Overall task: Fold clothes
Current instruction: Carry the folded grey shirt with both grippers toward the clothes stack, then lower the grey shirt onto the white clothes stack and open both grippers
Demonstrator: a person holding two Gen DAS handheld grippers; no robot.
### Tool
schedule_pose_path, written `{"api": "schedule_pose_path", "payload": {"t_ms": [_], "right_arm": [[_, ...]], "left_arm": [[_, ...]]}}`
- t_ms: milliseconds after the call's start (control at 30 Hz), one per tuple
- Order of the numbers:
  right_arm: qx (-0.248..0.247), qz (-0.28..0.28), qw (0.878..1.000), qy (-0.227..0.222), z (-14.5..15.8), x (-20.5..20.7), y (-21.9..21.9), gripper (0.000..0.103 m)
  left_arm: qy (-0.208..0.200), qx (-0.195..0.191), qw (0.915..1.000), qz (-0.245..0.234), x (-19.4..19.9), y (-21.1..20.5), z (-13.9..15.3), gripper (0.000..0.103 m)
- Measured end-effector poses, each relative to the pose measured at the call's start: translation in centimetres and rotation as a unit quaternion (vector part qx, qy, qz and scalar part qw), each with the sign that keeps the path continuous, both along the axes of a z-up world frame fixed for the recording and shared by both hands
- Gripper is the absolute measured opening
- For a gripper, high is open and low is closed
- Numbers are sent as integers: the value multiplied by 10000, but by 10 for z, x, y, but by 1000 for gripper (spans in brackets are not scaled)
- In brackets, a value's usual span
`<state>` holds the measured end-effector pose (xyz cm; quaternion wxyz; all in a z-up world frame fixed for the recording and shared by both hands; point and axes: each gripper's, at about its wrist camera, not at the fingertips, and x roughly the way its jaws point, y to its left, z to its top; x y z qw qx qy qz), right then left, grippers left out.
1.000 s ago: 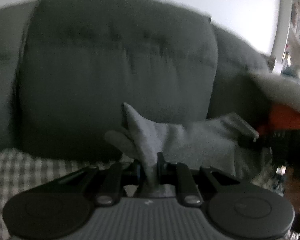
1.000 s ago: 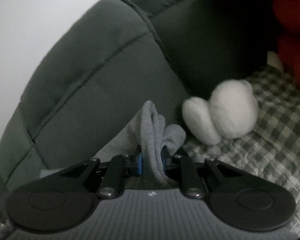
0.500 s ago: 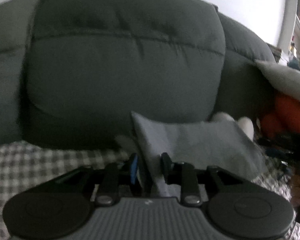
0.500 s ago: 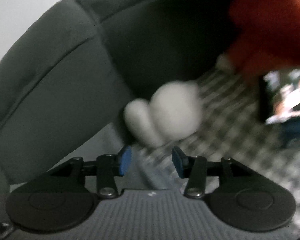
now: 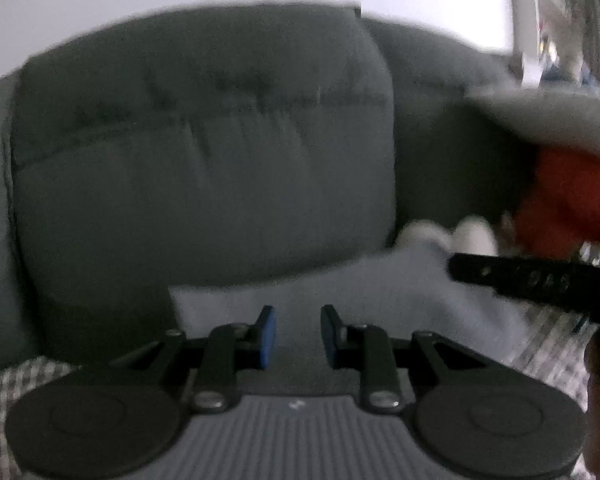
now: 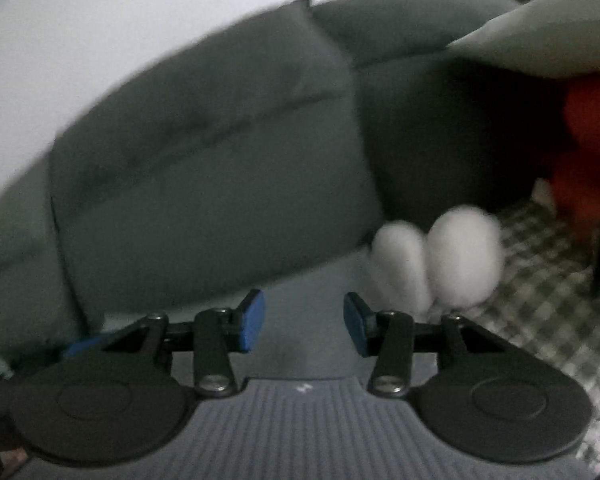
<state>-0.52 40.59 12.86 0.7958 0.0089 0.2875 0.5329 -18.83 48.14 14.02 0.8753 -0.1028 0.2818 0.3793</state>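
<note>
Grey garment (image 5: 380, 292) beyond left gripper (image 5: 298, 336)

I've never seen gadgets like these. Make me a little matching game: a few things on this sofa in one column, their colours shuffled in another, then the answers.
Things:
1. sofa cushion
2. folded garment
3. round plush toy
4. seat cover

Colours:
A. white
B. checked, light and dark
C. dark grey
D. pale grey

Pairs: 1-C, 2-D, 3-A, 4-B
</note>
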Motion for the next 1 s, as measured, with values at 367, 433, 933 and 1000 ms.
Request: {"api": "schedule_pose_path", "payload": {"t_ms": [367, 433, 933, 1000], "right_arm": [[-371, 154, 9986, -357, -43, 1, 11, 48], [-353, 142, 9985, -395, -45, -1, 9, 48], [-325, 521, 9977, -292, -4, -29, -39, 49], [-405, 465, 9980, -102, -6, -31, -46, 49]], "left_arm": [[152, 195, 9997, 4, 5, -6, -28, 25], [203, 238, 9995, 40, 9, -9, -27, 25], [449, 140, 9981, 392, -16, -40, -4, 26], [461, 93, 9981, 396, -18, -44, 0, 26]]}}
